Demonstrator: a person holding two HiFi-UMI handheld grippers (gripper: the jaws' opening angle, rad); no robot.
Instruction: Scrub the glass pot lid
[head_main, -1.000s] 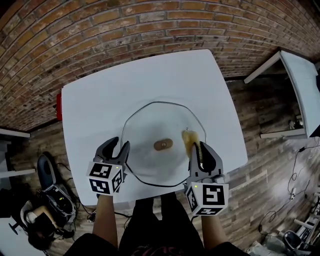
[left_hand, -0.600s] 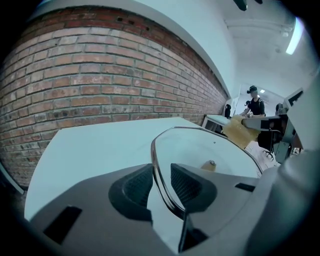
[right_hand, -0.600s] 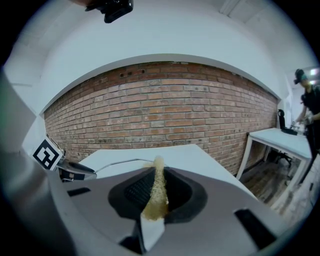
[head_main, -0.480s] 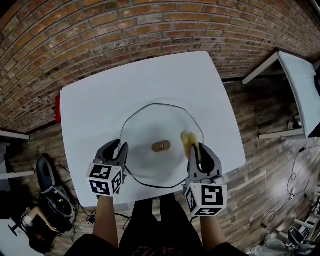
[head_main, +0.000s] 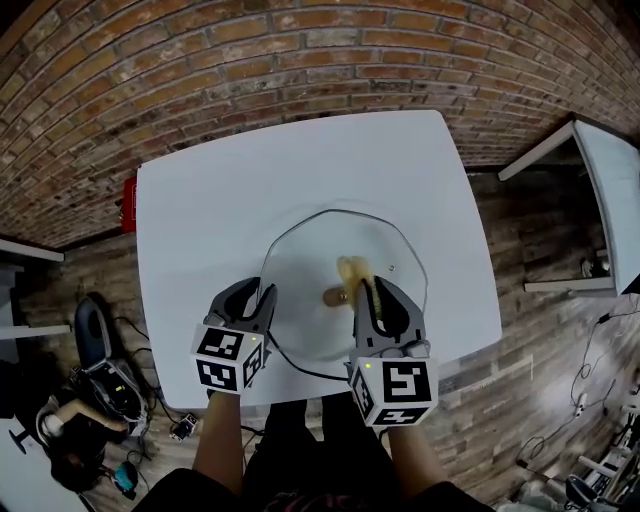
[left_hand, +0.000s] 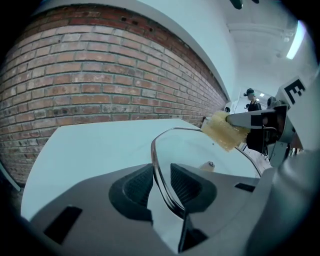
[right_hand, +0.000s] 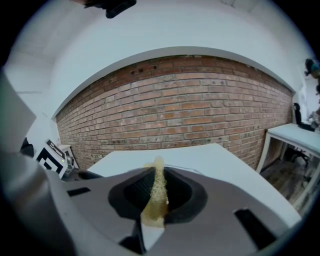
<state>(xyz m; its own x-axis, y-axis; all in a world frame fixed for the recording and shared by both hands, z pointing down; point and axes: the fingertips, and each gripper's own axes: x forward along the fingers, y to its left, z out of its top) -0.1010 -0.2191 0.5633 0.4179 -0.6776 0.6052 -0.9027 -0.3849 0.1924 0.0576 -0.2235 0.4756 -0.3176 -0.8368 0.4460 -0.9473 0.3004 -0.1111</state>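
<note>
the round clear glass pot lid (head_main: 300, 262) lies on the white worktop (head_main: 200, 215). the left tongs (head_main: 252, 292), having just been closing, clamp its near rim. the right tongs (head_main: 372, 290) pinch a yellow sponge (head_main: 350, 268) over its middle.

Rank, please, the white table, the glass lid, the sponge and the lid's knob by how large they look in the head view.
1. white table
2. glass lid
3. sponge and knob: they look alike, and the right gripper hides part of the sponge, so I leave them unranked.

Lid (head_main: 305, 262) on table (head_main: 200, 225) (sponge (head_main: 351, 269) above).
</note>
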